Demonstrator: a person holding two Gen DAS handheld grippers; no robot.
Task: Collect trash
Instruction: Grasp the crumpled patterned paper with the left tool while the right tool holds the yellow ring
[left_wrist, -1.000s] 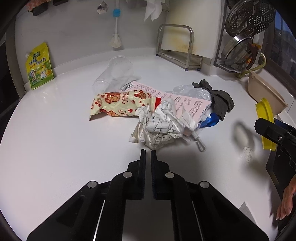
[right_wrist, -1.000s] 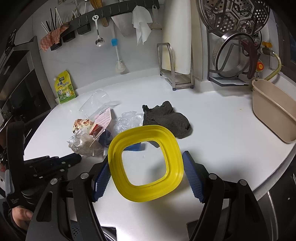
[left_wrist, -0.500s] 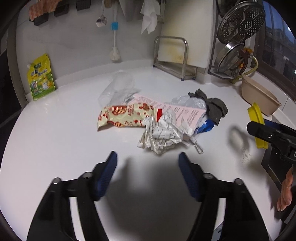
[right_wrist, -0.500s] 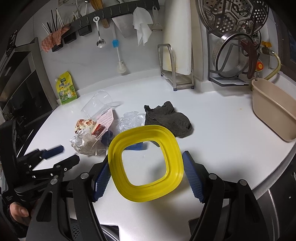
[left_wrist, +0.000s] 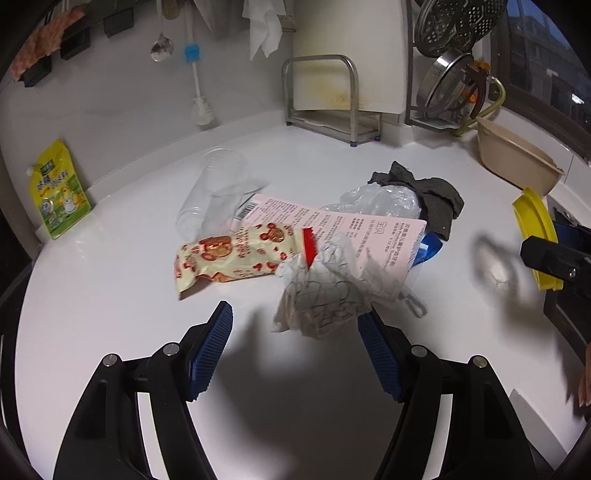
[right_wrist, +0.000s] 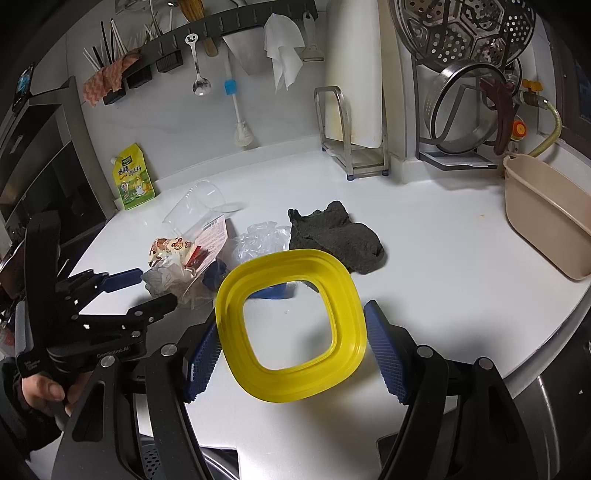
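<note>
A trash pile lies mid-counter: a crumpled white checked paper (left_wrist: 325, 291), a cream snack wrapper (left_wrist: 229, 258), a pink leaflet (left_wrist: 332, 225), a clear plastic cup (left_wrist: 214, 192) on its side, a clear plastic bag (left_wrist: 380, 199) and a blue scrap (left_wrist: 428, 251). My left gripper (left_wrist: 295, 354) is open, its blue pads on either side of the near edge of the crumpled paper. My right gripper (right_wrist: 291, 350) is shut on a yellow square ring (right_wrist: 291, 325), held above the counter's front. The left gripper also shows in the right wrist view (right_wrist: 144, 288).
A dark grey rag (right_wrist: 332, 236) lies beside the pile. A beige basin (right_wrist: 546, 221) stands at the right edge. A cutting-board rack (left_wrist: 332, 110), a pot rack (right_wrist: 465, 110) and a yellow-green pouch (left_wrist: 59, 192) line the back wall.
My left gripper has opened wide from shut and moved forward to the crumpled paper. My right gripper has kept still with the yellow ring.
</note>
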